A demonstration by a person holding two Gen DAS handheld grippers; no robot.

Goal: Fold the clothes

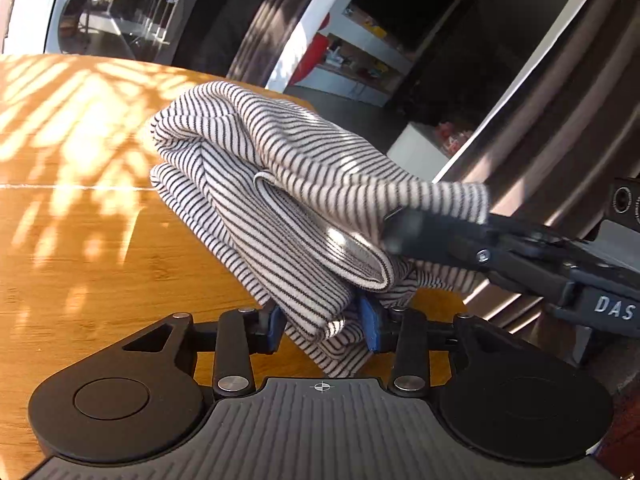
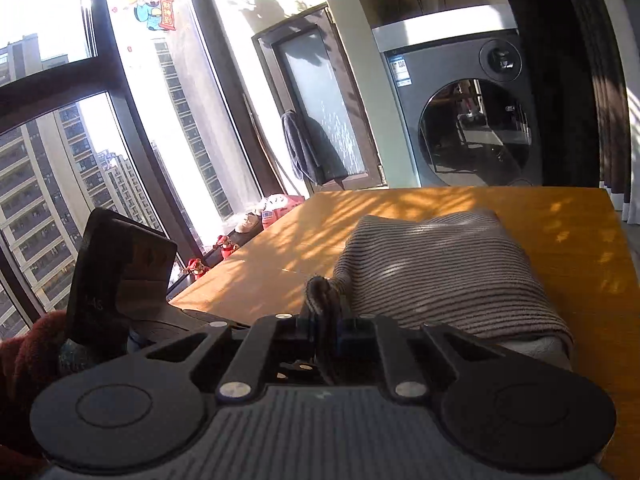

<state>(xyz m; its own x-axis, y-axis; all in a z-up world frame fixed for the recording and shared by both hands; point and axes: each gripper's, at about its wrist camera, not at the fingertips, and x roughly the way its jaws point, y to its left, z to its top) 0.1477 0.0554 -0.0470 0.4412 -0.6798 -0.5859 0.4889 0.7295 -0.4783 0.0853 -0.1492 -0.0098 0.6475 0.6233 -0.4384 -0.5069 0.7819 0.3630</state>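
A black-and-white striped garment [image 1: 260,184] lies folded in several layers on the wooden table [image 1: 72,208]. My left gripper [image 1: 324,322] is shut on its near lower edge, the blue pads [image 1: 370,326] pressing the cloth. My right gripper [image 1: 394,234] comes in from the right and is shut on the upper folded layer, holding it above the lower ones. In the right wrist view the garment [image 2: 448,276] stretches away over the table [image 2: 280,256], and a bunched corner sits pinched in the right gripper [image 2: 328,332].
A front-loading washing machine [image 2: 472,120] stands beyond the table's far end. Large windows [image 2: 100,140] run along the left, with small ornaments [image 2: 228,246] on the sill. Dark curtains [image 2: 580,80] hang at the right. The left gripper's body [image 2: 120,276] shows at the left.
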